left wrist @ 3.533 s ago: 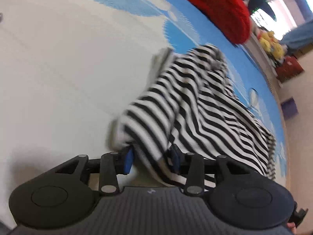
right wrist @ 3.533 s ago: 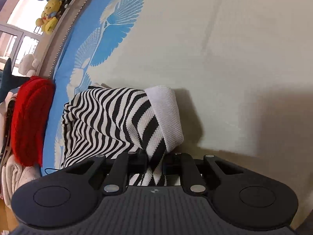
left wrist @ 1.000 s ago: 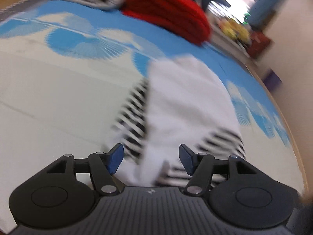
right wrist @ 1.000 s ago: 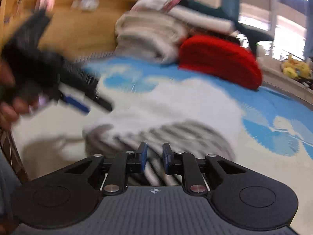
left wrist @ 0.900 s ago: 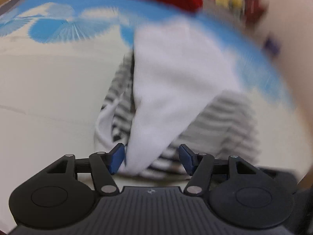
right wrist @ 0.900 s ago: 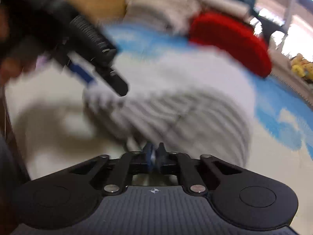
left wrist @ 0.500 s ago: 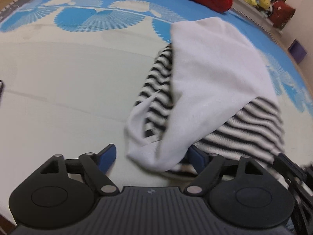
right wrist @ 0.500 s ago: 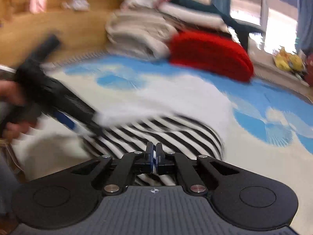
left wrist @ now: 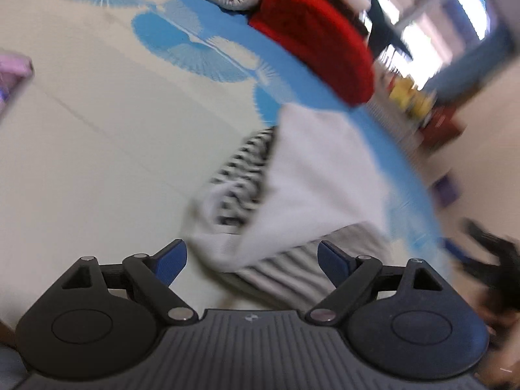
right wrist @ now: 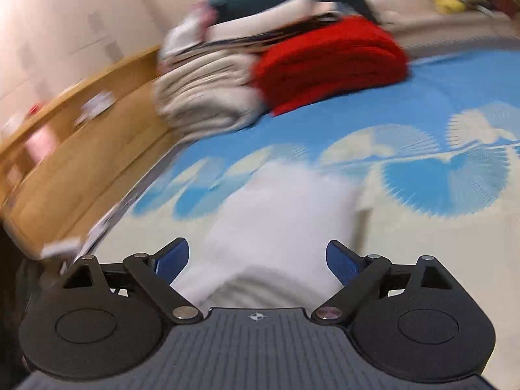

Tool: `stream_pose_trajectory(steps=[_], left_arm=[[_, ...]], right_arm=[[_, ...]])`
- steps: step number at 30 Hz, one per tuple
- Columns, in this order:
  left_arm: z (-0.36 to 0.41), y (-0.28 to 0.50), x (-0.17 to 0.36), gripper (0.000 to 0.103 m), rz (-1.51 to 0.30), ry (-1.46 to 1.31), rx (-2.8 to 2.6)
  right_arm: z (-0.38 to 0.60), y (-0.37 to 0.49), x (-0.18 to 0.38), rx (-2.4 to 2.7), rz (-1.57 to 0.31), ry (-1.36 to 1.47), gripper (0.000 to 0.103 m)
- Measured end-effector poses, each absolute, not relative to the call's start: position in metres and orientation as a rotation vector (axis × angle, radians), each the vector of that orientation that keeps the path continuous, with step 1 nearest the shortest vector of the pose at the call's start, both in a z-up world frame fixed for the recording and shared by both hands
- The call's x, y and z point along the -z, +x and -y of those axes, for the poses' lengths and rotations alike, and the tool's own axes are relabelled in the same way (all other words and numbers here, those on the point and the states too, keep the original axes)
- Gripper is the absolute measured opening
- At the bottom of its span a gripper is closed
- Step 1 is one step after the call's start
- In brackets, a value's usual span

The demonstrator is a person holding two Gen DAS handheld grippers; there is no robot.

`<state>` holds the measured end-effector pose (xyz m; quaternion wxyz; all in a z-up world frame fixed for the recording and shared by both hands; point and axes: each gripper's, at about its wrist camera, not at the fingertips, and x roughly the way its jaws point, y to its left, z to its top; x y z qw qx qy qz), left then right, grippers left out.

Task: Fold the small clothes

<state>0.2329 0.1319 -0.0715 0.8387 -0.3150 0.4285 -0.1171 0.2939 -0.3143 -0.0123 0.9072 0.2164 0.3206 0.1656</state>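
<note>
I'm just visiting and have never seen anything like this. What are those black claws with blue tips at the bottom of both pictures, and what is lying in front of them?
Each picture comes from a small camera on a hand-held gripper; a person carries one in each hand. The left gripper and the right gripper both have their blue-padded jaws wide apart, having just been opening, and neither holds anything. In front of them a black-and-white striped garment, folded with its white side up, lies on a cream and blue mat. Farther back sits a folded red knit beside a stack of pale laundry. Both pictures are blurred.
</note>
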Motion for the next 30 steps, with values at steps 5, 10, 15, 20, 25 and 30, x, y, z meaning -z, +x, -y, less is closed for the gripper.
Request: stream_pose_trajectory(steps=[5,10,15,20,25,30], left_arm=[[-0.112,0.245,0.102,0.091,-0.937,-0.784,0.194],[-0.106,0.261,0.120,0.094,-0.988,-0.794,0.183],[-0.114,0.263,0.121,0.069,-0.904,-0.839,0.050],[-0.121,0.280,0.117,0.022,-0.944,-0.770,0.010],[-0.112,0.384,0.098,0.008,-0.998,-0.583,0.072],[-0.043,0.547,0.084,0.000,-0.949,-0.337,0.148]], right_arm=[[0.357,0.405,0.064,-0.275,-0.878,0.642,0.092],[0.339,0.469,0.124,-0.317,-1.016,0.676,0.092],[0.317,0.501,0.153,-0.475,-1.061,0.702,0.079],[0.309,0.503,0.144,-0.522,-1.016,0.642,0.026],[0.340,0.498,0.140,-0.428,-0.909,0.704,0.014],[0.385,0.479,0.152,-0.266,-0.774,0.784,0.000]])
